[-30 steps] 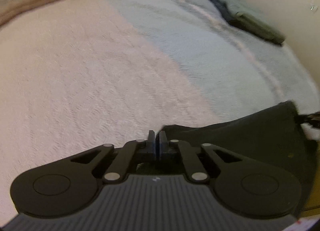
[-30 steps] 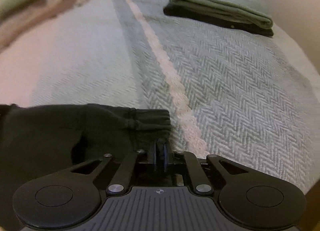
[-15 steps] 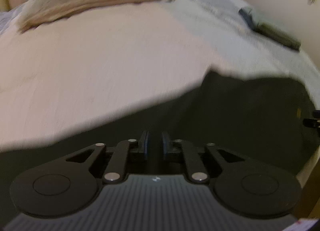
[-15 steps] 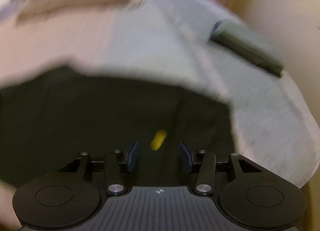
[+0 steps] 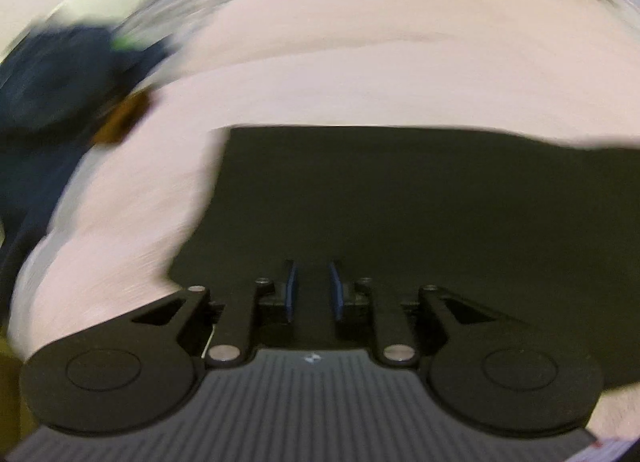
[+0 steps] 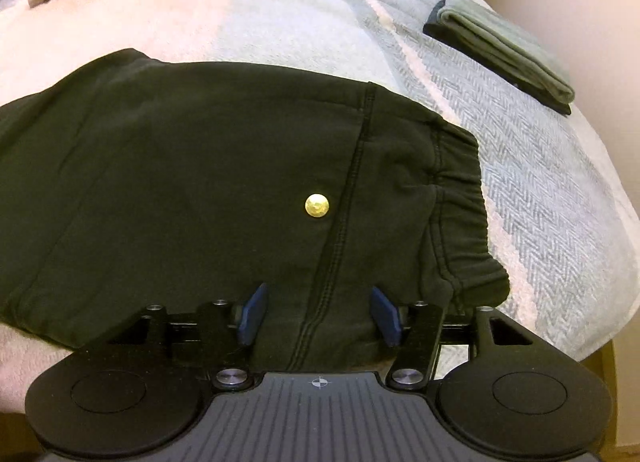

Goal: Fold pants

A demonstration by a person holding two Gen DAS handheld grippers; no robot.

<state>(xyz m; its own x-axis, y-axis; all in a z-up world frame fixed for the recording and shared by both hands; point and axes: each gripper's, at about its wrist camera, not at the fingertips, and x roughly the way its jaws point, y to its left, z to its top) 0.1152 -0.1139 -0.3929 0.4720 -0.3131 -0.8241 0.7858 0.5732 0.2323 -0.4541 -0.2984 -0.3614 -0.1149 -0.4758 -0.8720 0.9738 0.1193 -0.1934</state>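
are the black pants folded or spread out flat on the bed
Folded at least once: the black pants lie as a compact block on the bed, waistband at one end. Legs' far end is out of view, so further folds cannot be told.

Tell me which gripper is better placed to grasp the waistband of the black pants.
Probably right: the right gripper, jaws opening, hovers beside the elastic waistband of the black pants. The left gripper's blurred view shows only plain fabric.

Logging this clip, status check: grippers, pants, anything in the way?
Left gripper and right gripper opening, nothing pinched. Black pants flat on the bed, waistband right. Folded green stack off to the side, clear.
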